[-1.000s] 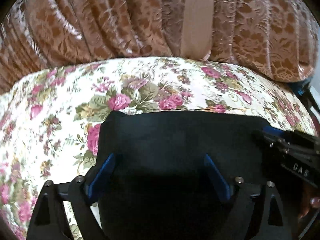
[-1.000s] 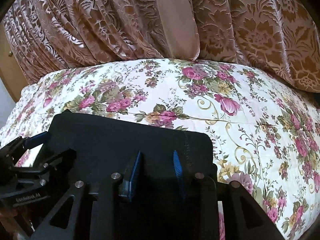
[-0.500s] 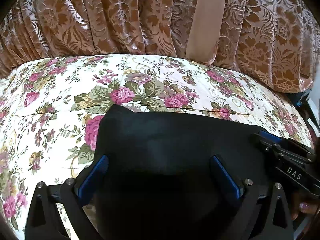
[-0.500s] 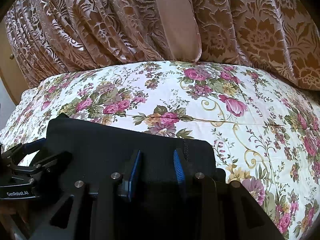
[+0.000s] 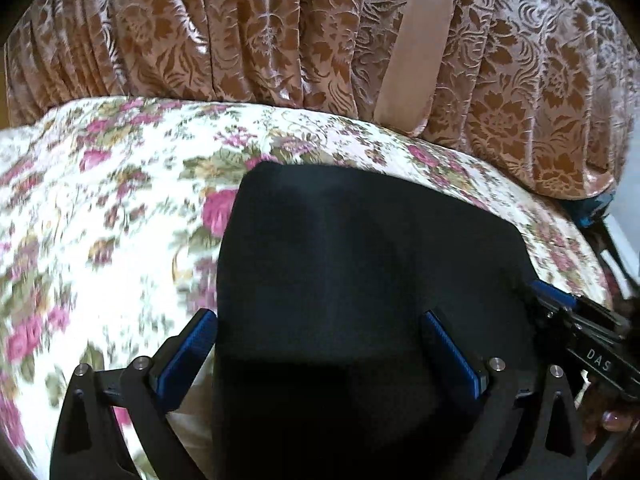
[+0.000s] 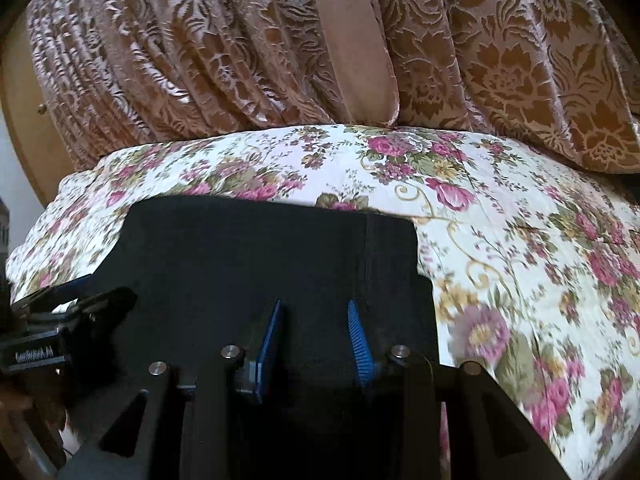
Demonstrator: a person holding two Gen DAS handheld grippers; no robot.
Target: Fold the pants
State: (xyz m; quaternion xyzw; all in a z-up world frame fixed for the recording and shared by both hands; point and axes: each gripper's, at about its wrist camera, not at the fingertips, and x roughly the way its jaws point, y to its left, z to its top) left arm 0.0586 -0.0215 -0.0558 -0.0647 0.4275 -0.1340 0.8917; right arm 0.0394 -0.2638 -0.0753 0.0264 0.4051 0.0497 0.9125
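Observation:
The black pants [image 5: 360, 264] lie folded into a flat rectangle on the floral bedspread [image 5: 100, 208]. My left gripper [image 5: 320, 340] is open wide, its blue pads straddling the near left part of the pants. My right gripper [image 6: 316, 328] hovers over the near right part of the pants [image 6: 260, 256], jaws partly open with a narrow gap, holding nothing that I can see. The right gripper also shows at the right edge of the left wrist view [image 5: 576, 320], and the left gripper at the left edge of the right wrist view [image 6: 76, 308].
A brown floral curtain [image 6: 280, 48] hangs behind the bed along its far edge. A wooden edge [image 6: 24, 120] shows at the far left. Bare bedspread [image 6: 520, 240] lies to the right of the pants and beyond them.
The left gripper's jaws opened wider and the view swung, so the pants now sit right of centre. The right gripper kept its narrow gap and shifted slightly forward.

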